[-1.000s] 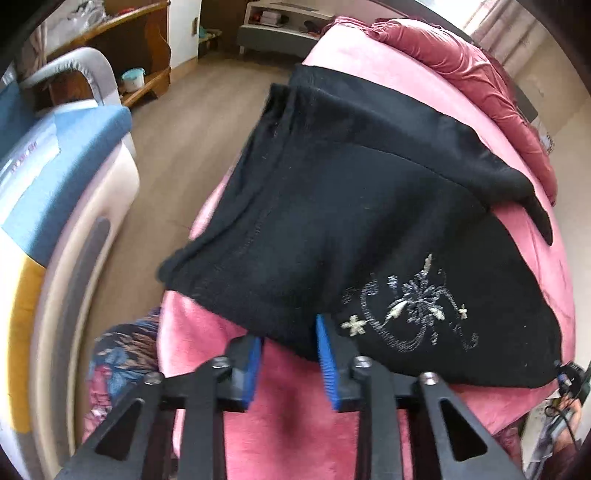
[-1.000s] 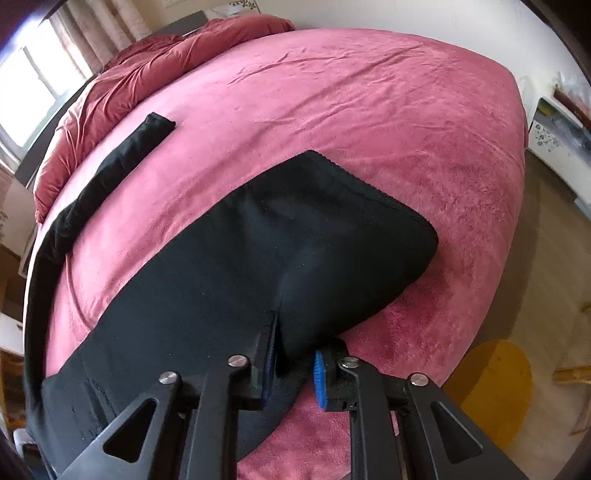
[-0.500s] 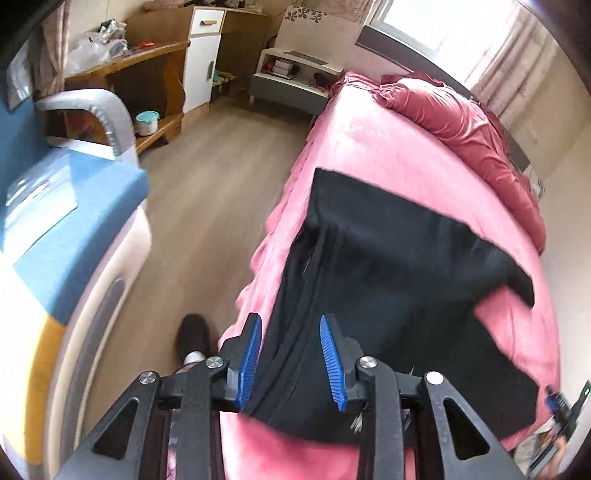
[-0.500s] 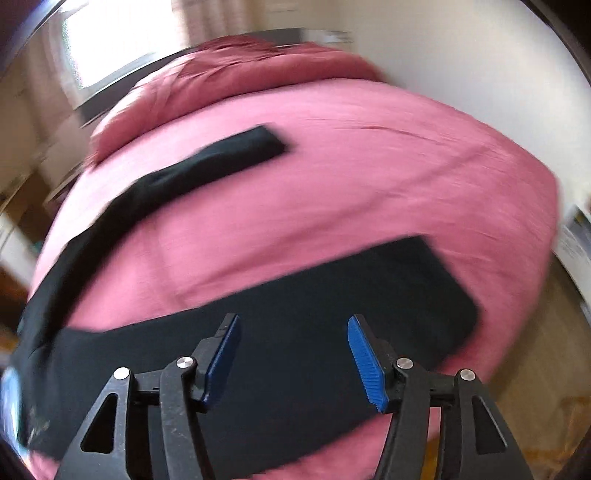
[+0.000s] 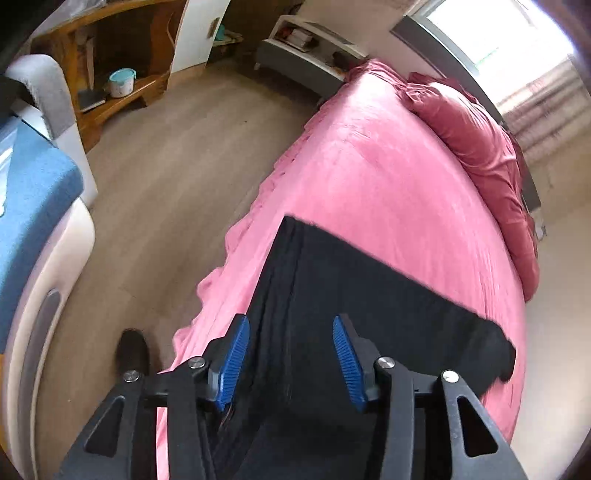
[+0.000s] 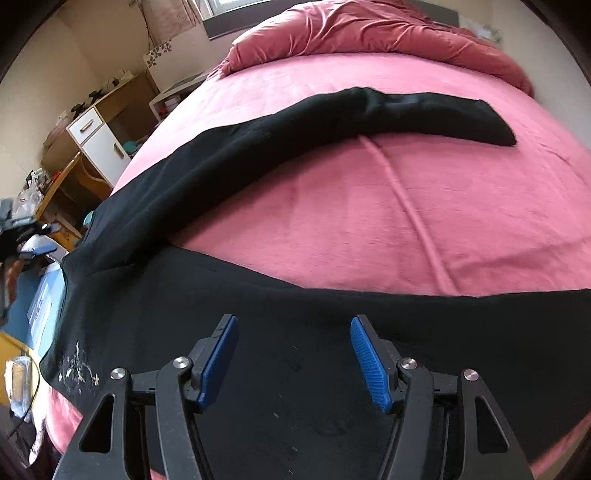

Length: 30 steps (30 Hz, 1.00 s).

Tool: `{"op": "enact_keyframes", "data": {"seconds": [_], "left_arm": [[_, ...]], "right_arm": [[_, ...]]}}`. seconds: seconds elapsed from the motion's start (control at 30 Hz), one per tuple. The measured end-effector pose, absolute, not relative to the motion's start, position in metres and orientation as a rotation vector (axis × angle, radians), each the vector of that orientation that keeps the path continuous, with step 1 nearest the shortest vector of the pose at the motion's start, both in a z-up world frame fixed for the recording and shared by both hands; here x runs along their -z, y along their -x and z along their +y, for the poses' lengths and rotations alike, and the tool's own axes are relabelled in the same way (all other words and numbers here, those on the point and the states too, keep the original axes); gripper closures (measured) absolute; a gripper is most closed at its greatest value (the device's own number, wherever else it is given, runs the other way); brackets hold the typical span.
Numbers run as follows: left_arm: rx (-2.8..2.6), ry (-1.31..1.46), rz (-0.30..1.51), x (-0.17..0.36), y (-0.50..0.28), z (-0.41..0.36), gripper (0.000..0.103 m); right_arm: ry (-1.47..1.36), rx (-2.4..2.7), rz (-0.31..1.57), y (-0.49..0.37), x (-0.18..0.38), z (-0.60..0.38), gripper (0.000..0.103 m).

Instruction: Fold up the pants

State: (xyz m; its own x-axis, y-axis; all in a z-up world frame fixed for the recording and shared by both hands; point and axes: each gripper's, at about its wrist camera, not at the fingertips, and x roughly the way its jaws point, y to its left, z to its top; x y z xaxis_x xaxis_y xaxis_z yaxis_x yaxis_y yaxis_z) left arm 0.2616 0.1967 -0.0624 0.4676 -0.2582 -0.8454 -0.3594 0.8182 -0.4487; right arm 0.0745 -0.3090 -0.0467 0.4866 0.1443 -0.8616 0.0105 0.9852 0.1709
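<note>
Left wrist view: left gripper (image 5: 290, 363) hangs over the near end of the black pants (image 5: 354, 295), jaws spread and still opening; blue pads (image 5: 233, 363) clear of the cloth, which lies under the gap, nothing pinched. Pants lie flat on the pink bedspread (image 5: 369, 177) along the bed's near side, one straight edge running from the gripper up to a square corner close to the bed's frilled edge; the far end reaches toward the right side of the bed. Darker red duvet (image 5: 480, 155) bunched at the head end under the window (image 5: 491, 44). Wood floor (image 5: 166, 177) on the left, a dark shoe (image 5: 132, 352) on it just beside the bed, blue-topped padded furniture (image 5: 33, 199) at the far left, wooden shelf unit (image 5: 110, 66) with a teal tub (image 5: 122, 82) behind. Right wrist view: right gripper (image 6: 293, 360) above the broad near part of the pants (image 6: 295, 332), jaws wide apart and opening, pads not touching the fabric, nothing gripped. One leg (image 6: 388, 110) splays away in a long curve across the bedspread (image 6: 369, 203) toward the duvet (image 6: 369, 33), well apart from the near leg, pink cover between them. Pale embroidered flower motif (image 6: 79, 371) on the pants at the lower left, near the bed's edge. White-and-wood cabinet (image 6: 96, 140) against the wall at the left.
</note>
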Motion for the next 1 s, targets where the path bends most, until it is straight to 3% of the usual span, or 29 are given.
{"op": "enact_keyframes", "data": {"seconds": [0.2,0.47,0.53,0.6,0.67,1.0], "left_arm": [[-0.099,0.780,1.146,0.095,-0.317,0.209,0.050],[-0.123,0.755,1.189,0.116,-0.367,0.202,0.052],[-0.117,0.693,1.205,0.117,-0.374,0.194,0.060],[-0.117,0.587,1.208,0.114,-0.376,0.183,0.082],[-0.104,0.510,1.179,0.108,-0.372,0.174,0.089],[0.271,0.560,0.788,-0.008,-0.263,0.150,0.094]], "right_arm": [[-0.199,-0.061,1.099,-0.089,0.062,-0.305,0.038],[-0.223,-0.035,1.136,-0.094,0.080,-0.304,0.031],[-0.217,-0.035,1.137,-0.095,0.083,-0.301,0.029],[-0.211,-0.032,1.137,-0.095,0.083,-0.298,0.027],[-0.210,-0.033,1.136,-0.096,0.084,-0.296,0.025],[-0.208,-0.041,1.129,-0.095,0.083,-0.300,0.025]]}}
